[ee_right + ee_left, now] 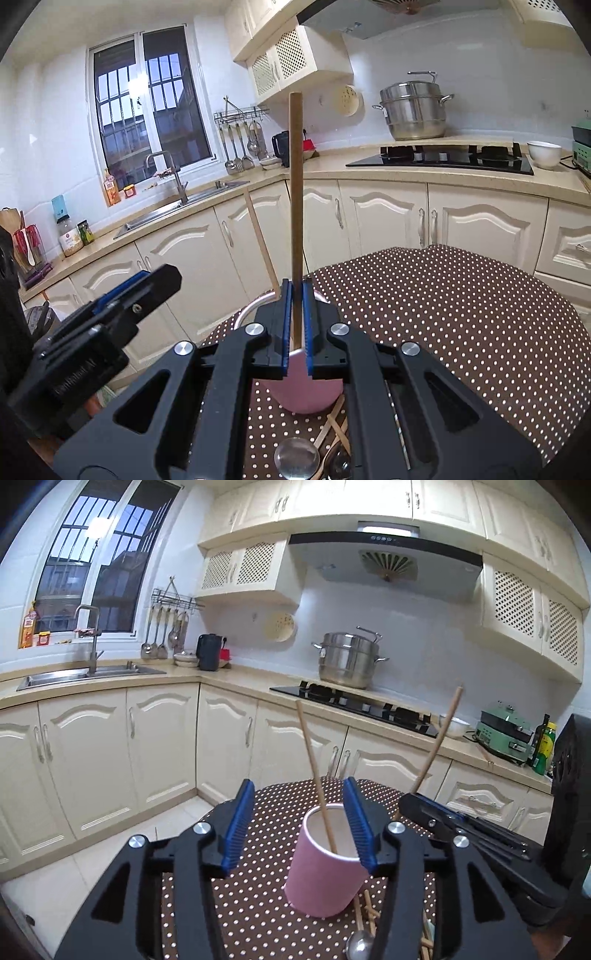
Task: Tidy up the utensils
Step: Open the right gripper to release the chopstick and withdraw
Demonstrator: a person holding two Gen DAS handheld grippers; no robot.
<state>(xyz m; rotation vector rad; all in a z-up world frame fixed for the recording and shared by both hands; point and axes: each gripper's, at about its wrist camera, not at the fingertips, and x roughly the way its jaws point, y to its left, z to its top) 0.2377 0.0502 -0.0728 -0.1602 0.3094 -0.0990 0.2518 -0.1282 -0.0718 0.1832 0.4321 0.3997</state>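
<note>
A pink cup [322,871] stands upright on the polka-dot table [258,915] with one wooden chopstick [314,771] leaning in it. My left gripper [301,827] is open, its blue pads either side of the cup's rim, the right pad touching or nearly touching it. My right gripper [296,325] is shut on a second wooden chopstick [296,184], held upright just over the cup [303,391]. In the left wrist view that chopstick [437,738] rises from the right gripper [413,799] to the right of the cup. More chopsticks [334,424] and metal spoons [296,458] lie near the cup's base.
The table [461,325] stretches to the right. Behind it run cream kitchen cabinets [159,746], a sink [85,674], a hob [354,701] with a steel pot [347,661], and a white bowl [543,154] on the counter.
</note>
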